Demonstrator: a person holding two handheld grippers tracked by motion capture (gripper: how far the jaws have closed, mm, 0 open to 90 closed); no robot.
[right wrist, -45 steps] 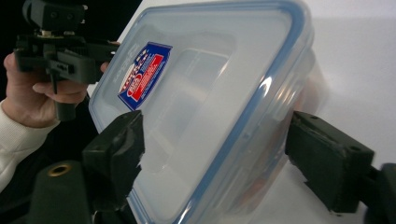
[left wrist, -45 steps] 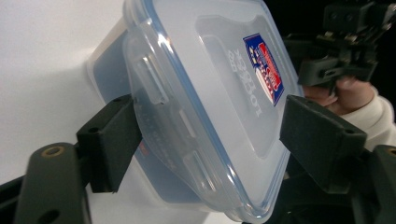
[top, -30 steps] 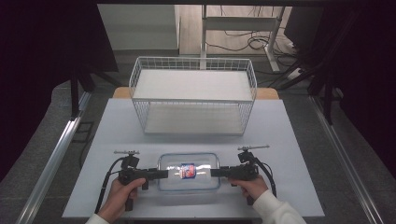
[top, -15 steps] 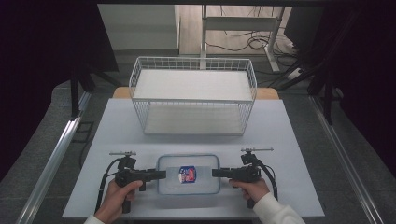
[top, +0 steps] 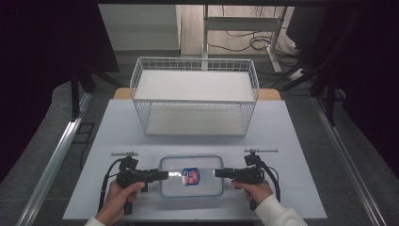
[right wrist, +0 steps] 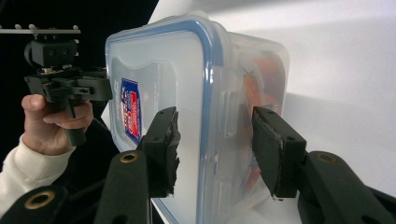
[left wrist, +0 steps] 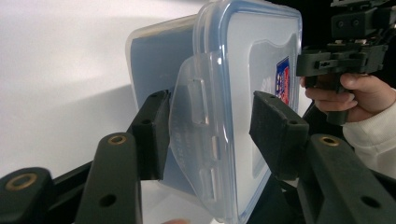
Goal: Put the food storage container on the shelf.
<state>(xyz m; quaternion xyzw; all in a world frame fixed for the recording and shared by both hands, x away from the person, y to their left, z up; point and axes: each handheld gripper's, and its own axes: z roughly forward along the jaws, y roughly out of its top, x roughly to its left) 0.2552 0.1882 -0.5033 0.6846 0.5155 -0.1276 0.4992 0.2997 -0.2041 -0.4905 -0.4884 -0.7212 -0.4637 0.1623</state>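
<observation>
A clear plastic container (top: 190,175) with a blue-sealed lid and a red and blue label lies flat near the table's front edge. My left gripper (top: 171,174) is shut on its left end. In the left gripper view one pad of the left gripper (left wrist: 210,126) presses the clear latch flap (left wrist: 191,107) and the other bears on the lid of the container (left wrist: 261,46). My right gripper (top: 217,173) holds the right end. Its jaws have just been closing, and the right gripper (right wrist: 215,140) now grips the container (right wrist: 154,60) with one pad on the lid and one under the base.
A white wire basket (top: 195,100) with two levels stands at the back of the white table (top: 117,127). Dark curtains hang on both sides. A metal rail (top: 56,155) runs along the floor to the left of the table.
</observation>
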